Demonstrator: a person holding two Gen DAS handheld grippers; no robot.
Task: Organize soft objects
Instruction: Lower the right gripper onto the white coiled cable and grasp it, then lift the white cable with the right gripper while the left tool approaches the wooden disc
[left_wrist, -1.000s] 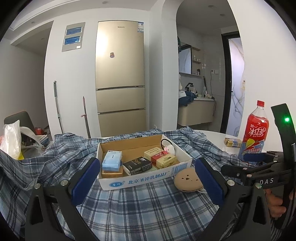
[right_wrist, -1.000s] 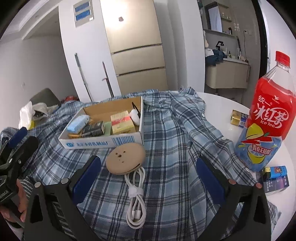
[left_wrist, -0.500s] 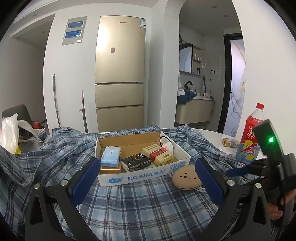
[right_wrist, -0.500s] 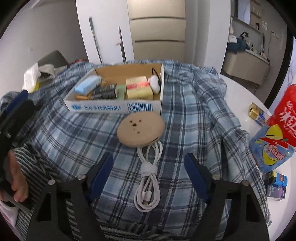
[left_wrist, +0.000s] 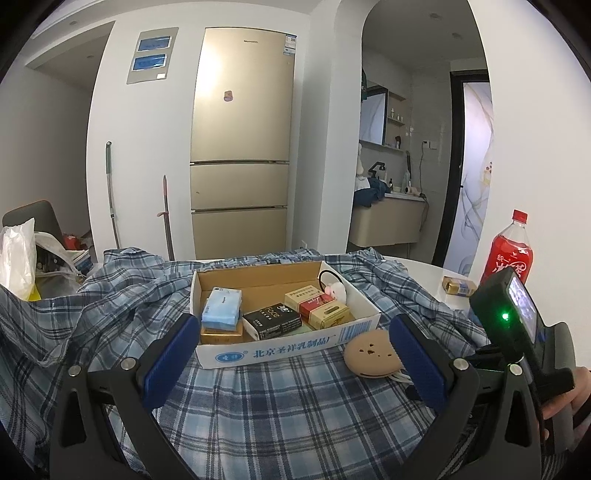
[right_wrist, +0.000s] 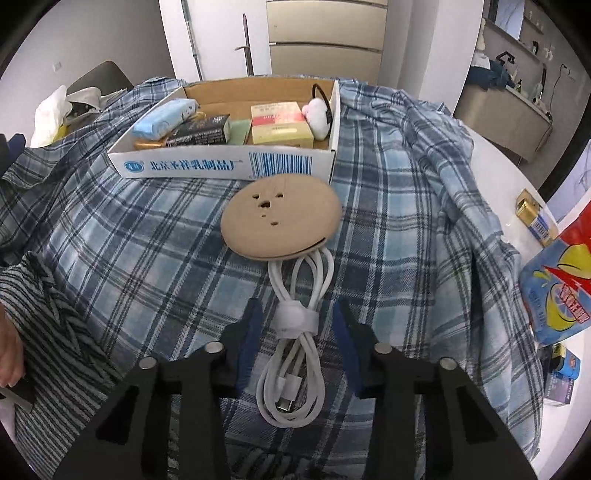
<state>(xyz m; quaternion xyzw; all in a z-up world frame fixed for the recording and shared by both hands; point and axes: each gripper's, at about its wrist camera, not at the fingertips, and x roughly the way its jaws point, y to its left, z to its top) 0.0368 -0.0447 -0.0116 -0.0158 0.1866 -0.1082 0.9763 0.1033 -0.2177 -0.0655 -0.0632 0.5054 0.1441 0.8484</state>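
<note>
right gripper (right_wrist: 295, 328): jaws just closing, narrowed astride cable (right_wrist: 295, 325), pads not yet pressing | cable: near of disc (right_wrist: 281, 216), on shirt (right_wrist: 155, 236) | likely light, limp, slippery | take at strap (right_wrist: 297, 318)

Iced-tea bottle (left_wrist: 511, 254), gold fridge (left_wrist: 240, 162), leaning mop (left_wrist: 110, 192)

A coiled white cable (right_wrist: 295, 332), bound by a strap, lies on the plaid shirt (right_wrist: 147, 240) beside a tan disc (right_wrist: 280, 216).
</note>
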